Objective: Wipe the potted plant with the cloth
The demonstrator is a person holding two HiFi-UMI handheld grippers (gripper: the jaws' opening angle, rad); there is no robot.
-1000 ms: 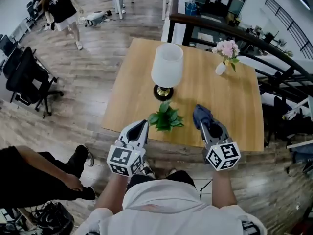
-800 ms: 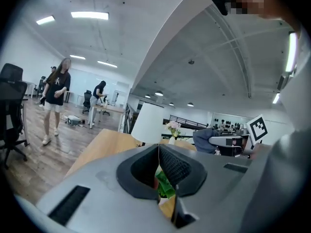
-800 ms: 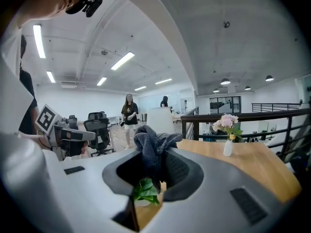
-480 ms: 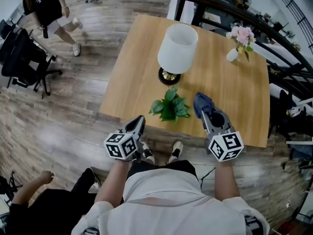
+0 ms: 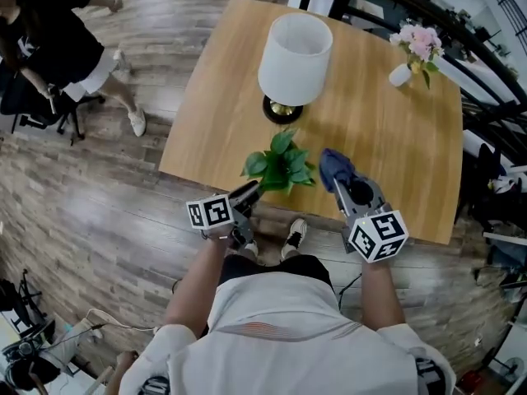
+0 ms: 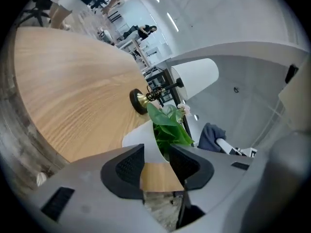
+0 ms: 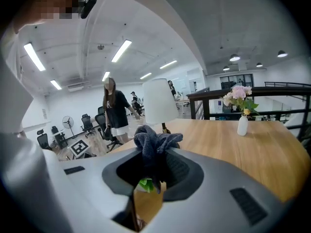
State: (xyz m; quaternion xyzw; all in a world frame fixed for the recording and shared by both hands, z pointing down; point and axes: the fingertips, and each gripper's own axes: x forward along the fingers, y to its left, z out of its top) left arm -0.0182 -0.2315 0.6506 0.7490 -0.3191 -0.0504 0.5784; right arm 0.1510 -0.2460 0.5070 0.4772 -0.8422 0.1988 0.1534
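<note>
A small potted plant point(image 5: 280, 164) with green leaves stands near the table's front edge; its white pot point(image 6: 141, 137) shows in the left gripper view. My left gripper point(image 5: 249, 192) is at that edge, just short of the pot. Its jaws are opening, and between them only the table edge shows point(image 6: 156, 157). My right gripper point(image 5: 344, 189), right of the plant, is shut on a dark blue cloth point(image 5: 335, 167). The cloth point(image 7: 154, 143) bunches up out of the jaws, with a bit of green leaf seen below it.
A white-shaded lamp point(image 5: 295, 49) on a dark round base stands just behind the plant. A white vase of pink flowers point(image 5: 412, 56) sits at the wooden table's point(image 5: 387, 138) far right. A person point(image 5: 58, 39) walks on the floor at the left, near office chairs.
My left gripper has dropped and rolled, and its tip has come to the table edge beside the plant. The right gripper with the cloth has sunk a little. The person at the left has walked on.
</note>
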